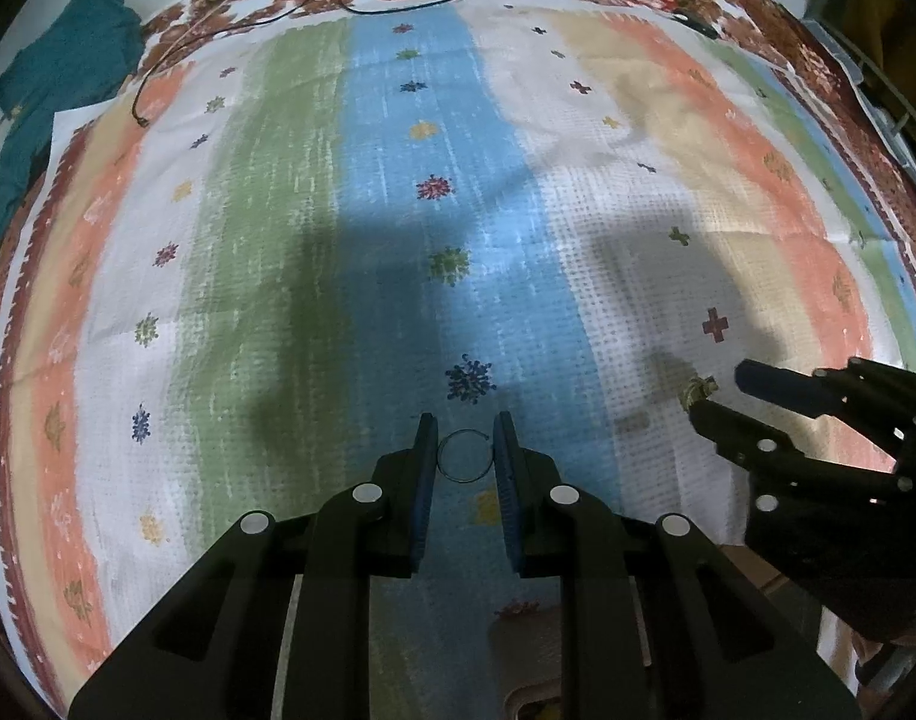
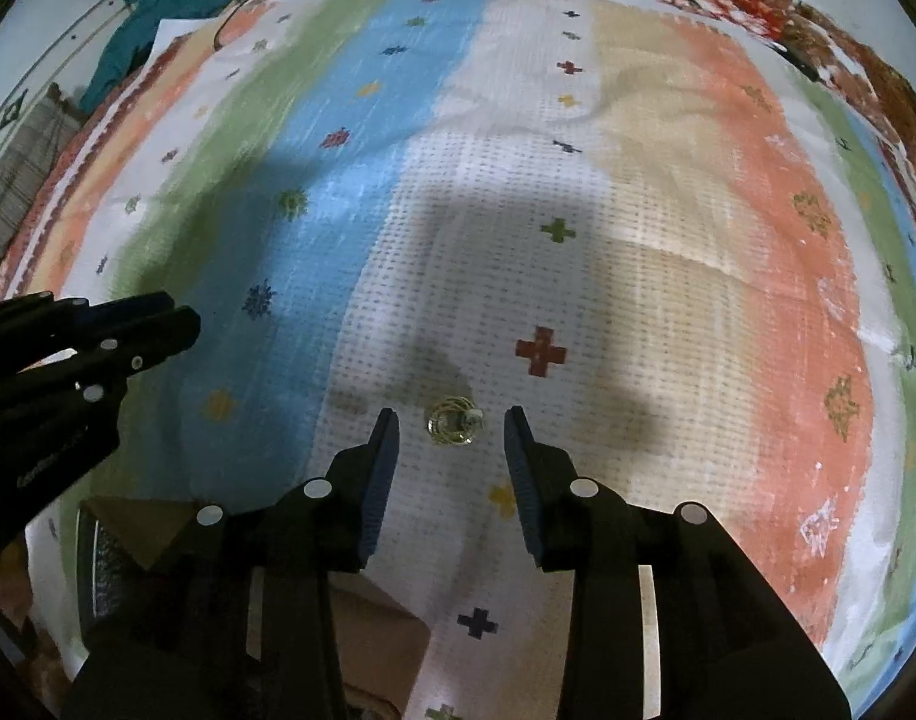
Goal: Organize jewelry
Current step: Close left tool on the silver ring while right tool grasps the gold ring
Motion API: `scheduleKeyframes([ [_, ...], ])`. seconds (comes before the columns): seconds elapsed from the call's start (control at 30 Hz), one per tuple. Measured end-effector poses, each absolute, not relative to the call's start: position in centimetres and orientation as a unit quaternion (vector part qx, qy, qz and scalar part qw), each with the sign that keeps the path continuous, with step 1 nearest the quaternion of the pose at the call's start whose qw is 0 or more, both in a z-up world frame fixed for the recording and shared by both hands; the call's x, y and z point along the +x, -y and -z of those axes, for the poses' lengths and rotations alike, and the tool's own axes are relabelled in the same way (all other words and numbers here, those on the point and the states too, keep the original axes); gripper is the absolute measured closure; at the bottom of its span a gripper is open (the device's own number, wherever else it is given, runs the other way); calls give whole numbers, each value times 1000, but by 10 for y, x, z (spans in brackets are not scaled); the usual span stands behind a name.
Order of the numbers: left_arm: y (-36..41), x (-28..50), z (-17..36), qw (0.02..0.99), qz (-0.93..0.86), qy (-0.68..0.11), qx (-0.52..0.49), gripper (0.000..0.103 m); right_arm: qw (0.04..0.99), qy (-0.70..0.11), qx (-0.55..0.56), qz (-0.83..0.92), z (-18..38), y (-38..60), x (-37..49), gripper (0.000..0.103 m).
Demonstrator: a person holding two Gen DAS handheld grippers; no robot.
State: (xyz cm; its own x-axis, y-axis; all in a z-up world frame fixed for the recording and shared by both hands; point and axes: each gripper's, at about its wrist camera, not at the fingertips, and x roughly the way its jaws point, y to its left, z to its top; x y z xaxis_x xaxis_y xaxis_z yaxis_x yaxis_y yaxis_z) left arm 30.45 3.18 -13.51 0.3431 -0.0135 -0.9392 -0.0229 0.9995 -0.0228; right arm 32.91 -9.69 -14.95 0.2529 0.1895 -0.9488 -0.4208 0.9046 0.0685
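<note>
Currently left gripper jaws parted around thin wire ring on blue stripe of striped cloth, right gripper spread wide, gold ring lying between its tips on white stripe.

Cloth striped green, blue, white, beige, orange; floral brown border; teal garment.

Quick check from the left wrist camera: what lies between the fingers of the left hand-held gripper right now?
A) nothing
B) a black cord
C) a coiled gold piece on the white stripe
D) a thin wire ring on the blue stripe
D: the thin wire ring lies on the cloth's blue stripe between the open fingers of the left hand-held gripper.
</note>
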Motion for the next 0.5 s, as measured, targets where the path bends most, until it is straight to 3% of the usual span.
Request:
scheduleKeyframes([
  [0.43, -39, 303, 140, 818, -10, -575, -17, 85, 785, -579, -124, -182, 165, 92, 334, 66],
  [0.5, -39, 304, 140, 818, -10, -575, -17, 85, 782, -582, -124, -185, 165, 91, 333, 73],
])
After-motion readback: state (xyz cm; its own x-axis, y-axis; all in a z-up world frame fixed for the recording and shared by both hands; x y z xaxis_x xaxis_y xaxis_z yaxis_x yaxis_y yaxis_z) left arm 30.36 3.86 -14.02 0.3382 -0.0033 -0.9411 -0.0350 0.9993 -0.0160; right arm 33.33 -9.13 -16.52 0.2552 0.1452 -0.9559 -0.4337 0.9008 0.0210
